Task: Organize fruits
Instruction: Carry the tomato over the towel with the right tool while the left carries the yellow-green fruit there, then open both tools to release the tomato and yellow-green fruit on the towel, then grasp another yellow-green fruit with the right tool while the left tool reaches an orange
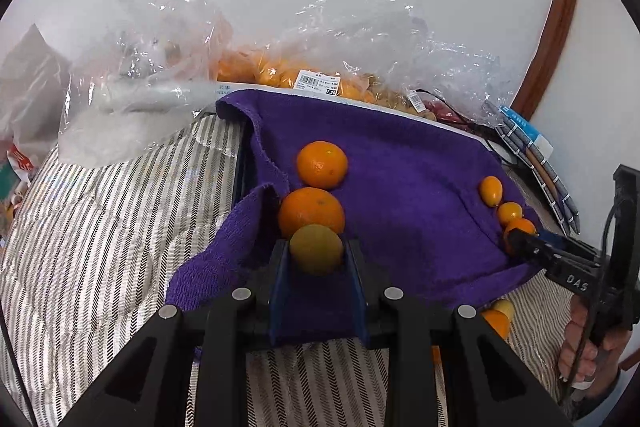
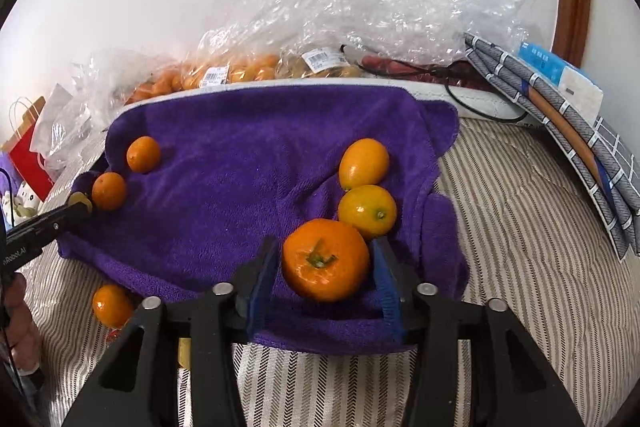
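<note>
Striped bed (image 2: pixel 520 227) lying beneath purple towel (image 2: pixel 248 155); plastic bags (image 1: pixel 132 99) and one orange (image 2: pixel 112 305) resting directly on it.

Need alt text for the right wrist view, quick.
The right gripper has its jaws around an orange mandarin on a purple towel, a gap showing at its left. Two kumquats lie just beyond.

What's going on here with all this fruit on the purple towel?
A person is sorting citrus on a purple towel with two handheld grippers. The left gripper has its fingers closed on a yellowish fruit beside two oranges. The right gripper brackets a stemmed orange near two kumquats, with a gap showing on its left side.
</note>
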Action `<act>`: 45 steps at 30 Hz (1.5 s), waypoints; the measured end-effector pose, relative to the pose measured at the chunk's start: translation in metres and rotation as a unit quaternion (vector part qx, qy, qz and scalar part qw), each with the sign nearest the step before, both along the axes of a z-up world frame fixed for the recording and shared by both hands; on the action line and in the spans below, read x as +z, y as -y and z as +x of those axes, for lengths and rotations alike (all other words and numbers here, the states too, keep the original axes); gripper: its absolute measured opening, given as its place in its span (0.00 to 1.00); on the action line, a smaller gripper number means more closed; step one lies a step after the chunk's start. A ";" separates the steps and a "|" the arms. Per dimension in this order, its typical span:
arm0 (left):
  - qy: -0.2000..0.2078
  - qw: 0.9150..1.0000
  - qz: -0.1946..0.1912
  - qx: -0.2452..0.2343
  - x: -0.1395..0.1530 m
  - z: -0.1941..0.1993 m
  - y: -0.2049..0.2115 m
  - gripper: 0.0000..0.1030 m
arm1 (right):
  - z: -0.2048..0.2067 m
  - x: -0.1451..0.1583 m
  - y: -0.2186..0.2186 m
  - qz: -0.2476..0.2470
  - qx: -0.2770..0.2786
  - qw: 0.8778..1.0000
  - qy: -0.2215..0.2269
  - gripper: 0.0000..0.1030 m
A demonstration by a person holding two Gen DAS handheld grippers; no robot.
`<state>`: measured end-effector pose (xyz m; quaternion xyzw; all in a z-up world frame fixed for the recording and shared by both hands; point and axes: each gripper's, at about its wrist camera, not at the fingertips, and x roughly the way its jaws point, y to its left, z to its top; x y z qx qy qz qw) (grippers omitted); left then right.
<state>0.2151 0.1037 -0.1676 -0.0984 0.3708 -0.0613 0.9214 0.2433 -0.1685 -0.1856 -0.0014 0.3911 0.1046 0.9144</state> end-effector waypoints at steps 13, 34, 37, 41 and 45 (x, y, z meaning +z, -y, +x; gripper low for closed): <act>0.013 1.000 0.011 0.005 0.004 -0.004 -0.001 0.26 | -0.018 0.023 0.016 0.025 -0.038 0.997 0.057 0.73; 0.060 0.997 -0.024 0.030 0.027 -0.023 -0.024 0.45 | -0.072 -0.005 -0.047 0.007 0.021 0.999 -0.028 0.30; 0.059 0.997 -0.031 0.031 0.028 -0.023 -0.026 0.45 | -0.067 -0.008 -0.051 -0.005 0.017 0.999 -0.031 0.30; 0.063 0.997 -0.038 0.029 0.030 -0.025 -0.027 0.45 | -0.062 -0.012 -0.058 -0.015 0.017 0.999 -0.035 0.30; 0.063 0.997 -0.038 0.026 0.030 -0.025 -0.026 0.46 | -0.056 -0.020 -0.065 -0.022 0.017 0.999 -0.043 0.30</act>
